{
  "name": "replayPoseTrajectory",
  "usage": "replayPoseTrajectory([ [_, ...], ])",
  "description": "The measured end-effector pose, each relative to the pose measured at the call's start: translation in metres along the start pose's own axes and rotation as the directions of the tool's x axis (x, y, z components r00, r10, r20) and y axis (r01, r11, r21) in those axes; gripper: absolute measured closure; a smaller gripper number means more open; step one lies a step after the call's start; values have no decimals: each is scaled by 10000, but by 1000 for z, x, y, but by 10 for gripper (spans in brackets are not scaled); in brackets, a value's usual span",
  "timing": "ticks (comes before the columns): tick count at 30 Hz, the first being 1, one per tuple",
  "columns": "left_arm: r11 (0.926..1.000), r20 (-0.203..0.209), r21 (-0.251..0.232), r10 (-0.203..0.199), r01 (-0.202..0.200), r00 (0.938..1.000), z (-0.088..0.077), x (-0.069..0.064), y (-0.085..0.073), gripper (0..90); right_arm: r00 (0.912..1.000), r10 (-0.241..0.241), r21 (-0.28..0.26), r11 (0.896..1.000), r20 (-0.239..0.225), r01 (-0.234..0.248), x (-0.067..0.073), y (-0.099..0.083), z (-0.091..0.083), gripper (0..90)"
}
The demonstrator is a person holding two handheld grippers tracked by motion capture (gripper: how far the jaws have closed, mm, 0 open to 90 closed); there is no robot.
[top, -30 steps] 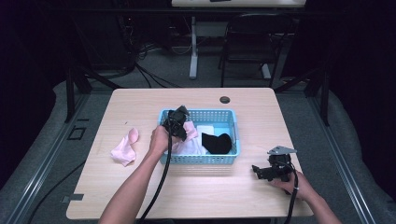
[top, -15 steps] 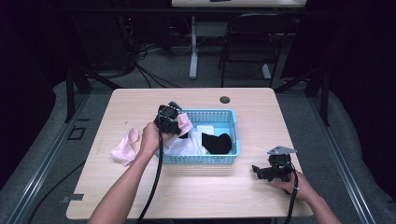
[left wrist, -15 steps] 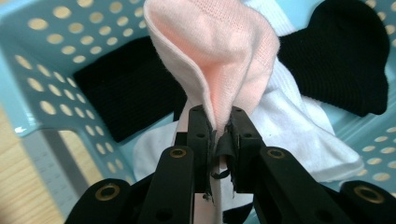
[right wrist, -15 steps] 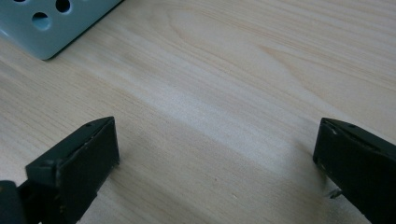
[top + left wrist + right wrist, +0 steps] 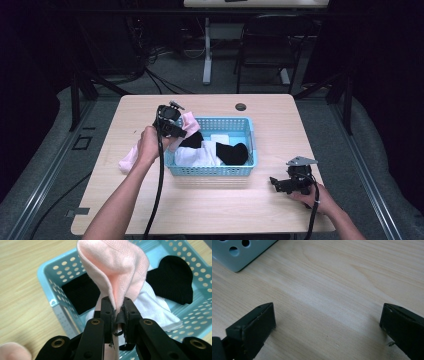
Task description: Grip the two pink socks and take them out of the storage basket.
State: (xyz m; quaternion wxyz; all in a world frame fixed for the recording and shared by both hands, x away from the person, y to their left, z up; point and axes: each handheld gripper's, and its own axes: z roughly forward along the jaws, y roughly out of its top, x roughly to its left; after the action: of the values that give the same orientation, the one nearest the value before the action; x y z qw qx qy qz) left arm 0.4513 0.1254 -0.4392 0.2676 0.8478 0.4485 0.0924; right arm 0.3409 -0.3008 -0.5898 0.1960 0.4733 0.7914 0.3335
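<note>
Pink sock (image 5: 117,267), pinched in left gripper (image 5: 117,305) fingers, has risen leftward above the basket (image 5: 249,131); right gripper (image 5: 278,184) seemingly unmoved, fingers open.

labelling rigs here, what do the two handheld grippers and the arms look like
Both grippers, left and right, are black with two flat black jaws; brass-coloured rivets show on the left. The right carries a grey three-cornered plate. A black cable trails from each. Forearms are bare, no sleeves.

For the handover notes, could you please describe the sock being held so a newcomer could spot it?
Find the blue basket in the middle of the table. At its left end the left tongs pinch a pink sock. The socks lying inside are black or white.
</note>
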Motion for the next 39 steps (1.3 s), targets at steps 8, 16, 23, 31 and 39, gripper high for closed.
replayPoseTrajectory([
  [8, 9988, -190, -480, -116, 107, 9998, -29, 10, -3, 813, 10000, 10, 14, 10000, -9, -10, 0, 0, 0, 0],
  [16, 9963, -441, -823, -279, 242, 9986, -55, 24, -9, 813, 10000, 24, 15, 10000, -4, -24, 0, 0, 0, 0],
  [23, 9924, -692, -1126, -573, 493, 9960, -74, 38, -20, 814, 10000, -21, 71, 10000, 45, 20, 0, 0, 0, 0],
  [31, 9884, -1010, -1225, -1029, 903, 9895, -87, 58, -35, 814, 10000, 11, 68, 10000, 32, -11, 0, 0, 0, 0],
  [39, 9841, -1388, -973, -1613, 1486, 9771, -89, 84, -62, 813, 10000, 18, 57, 10000, 32, -18, 0, 0, 0, 0],
])
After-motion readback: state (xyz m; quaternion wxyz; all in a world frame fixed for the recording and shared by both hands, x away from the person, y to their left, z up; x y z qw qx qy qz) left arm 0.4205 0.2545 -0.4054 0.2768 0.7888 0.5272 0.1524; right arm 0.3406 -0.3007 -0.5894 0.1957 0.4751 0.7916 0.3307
